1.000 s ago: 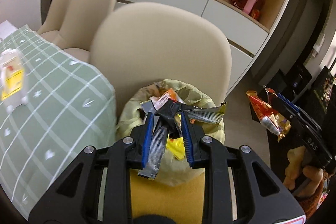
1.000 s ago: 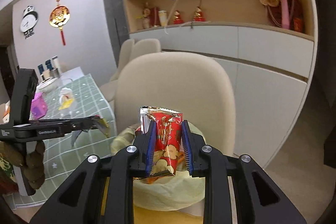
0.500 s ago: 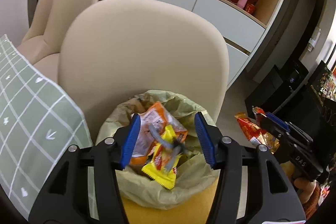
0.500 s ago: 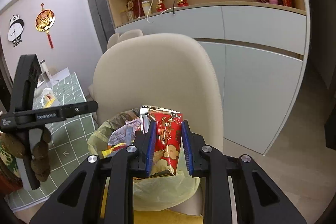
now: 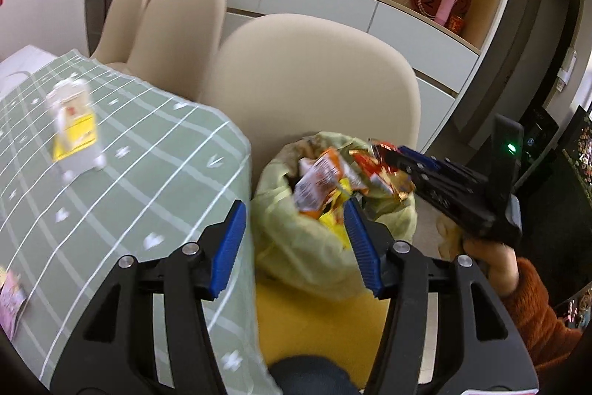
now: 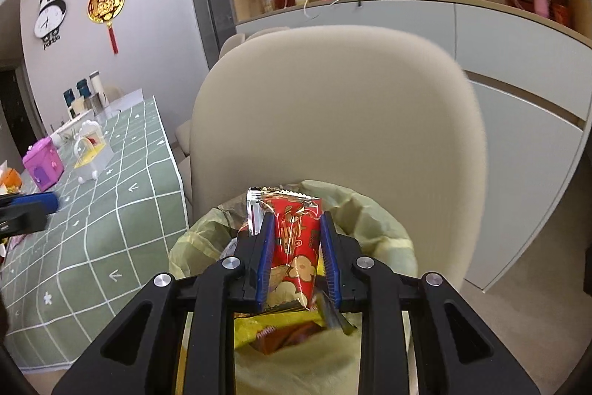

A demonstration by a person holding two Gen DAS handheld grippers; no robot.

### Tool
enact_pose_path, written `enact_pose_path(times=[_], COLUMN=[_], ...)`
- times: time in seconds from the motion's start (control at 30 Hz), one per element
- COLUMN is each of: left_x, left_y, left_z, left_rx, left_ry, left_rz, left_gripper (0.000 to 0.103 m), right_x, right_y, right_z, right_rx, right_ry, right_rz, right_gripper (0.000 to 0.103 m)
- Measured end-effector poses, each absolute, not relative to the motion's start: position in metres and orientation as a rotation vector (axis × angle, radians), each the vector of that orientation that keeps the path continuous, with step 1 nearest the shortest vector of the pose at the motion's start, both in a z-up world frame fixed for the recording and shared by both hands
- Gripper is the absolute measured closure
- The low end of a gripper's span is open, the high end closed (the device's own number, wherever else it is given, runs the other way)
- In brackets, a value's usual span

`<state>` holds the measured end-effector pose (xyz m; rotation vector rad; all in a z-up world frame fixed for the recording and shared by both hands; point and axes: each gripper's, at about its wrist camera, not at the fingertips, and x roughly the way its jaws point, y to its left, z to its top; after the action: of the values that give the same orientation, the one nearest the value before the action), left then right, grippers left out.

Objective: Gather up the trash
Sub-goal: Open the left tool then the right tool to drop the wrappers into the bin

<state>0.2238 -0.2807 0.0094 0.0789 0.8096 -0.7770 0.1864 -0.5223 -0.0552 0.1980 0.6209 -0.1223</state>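
Red foil wrapper [image 6: 296, 239] clamped in right gripper [image 6: 297, 256] fingers; left gripper [image 5: 294, 247] fingers just opened, apart, empty.

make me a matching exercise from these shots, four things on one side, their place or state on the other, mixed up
Things:
1. red and gold wrapper
2. left gripper
3. yellow-lined trash bin
4. white and yellow toy house

Places or states:
A. standing on the green checked tablecloth
B. open, nothing between its fingers
C. clamped in the right gripper above the bin
D. on the beige chair, full of snack wrappers

Pairs: 1-C, 2-B, 3-D, 4-A
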Motion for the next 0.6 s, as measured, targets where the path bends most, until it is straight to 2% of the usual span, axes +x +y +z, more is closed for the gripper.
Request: enact_pose_path(times=[0.23, 0.4, 0.47, 0.6], left_x=[0.228, 0.232, 0.23, 0.224], left_y=[-0.239, -0.227, -0.223, -0.215], left_z=[0.006, 0.009, 0.009, 0.012], left_rx=[0.019, -0.019, -0.022, -0.026], left_ry=[0.841, 0.838, 0.837, 0.828], left_rz=[-0.737, -0.723, -0.725, -0.725], left_gripper=[0.051, 0.051, 0.051, 0.051], right_x=[0.196, 0.198, 0.196, 0.187], right_y=[-0.515, -0.518, -0.516, -0.511], right_z=[-0.064, -0.066, -0.065, -0.058], right_rx=[0.194, 0.214, 0.207, 0.198], right_ry=[0.641, 0.66, 0.658, 0.644], right_rz=[-0.145, -0.169, -0.169, -0.172], right_gripper=[0.077, 0.07, 0.062, 0.061])
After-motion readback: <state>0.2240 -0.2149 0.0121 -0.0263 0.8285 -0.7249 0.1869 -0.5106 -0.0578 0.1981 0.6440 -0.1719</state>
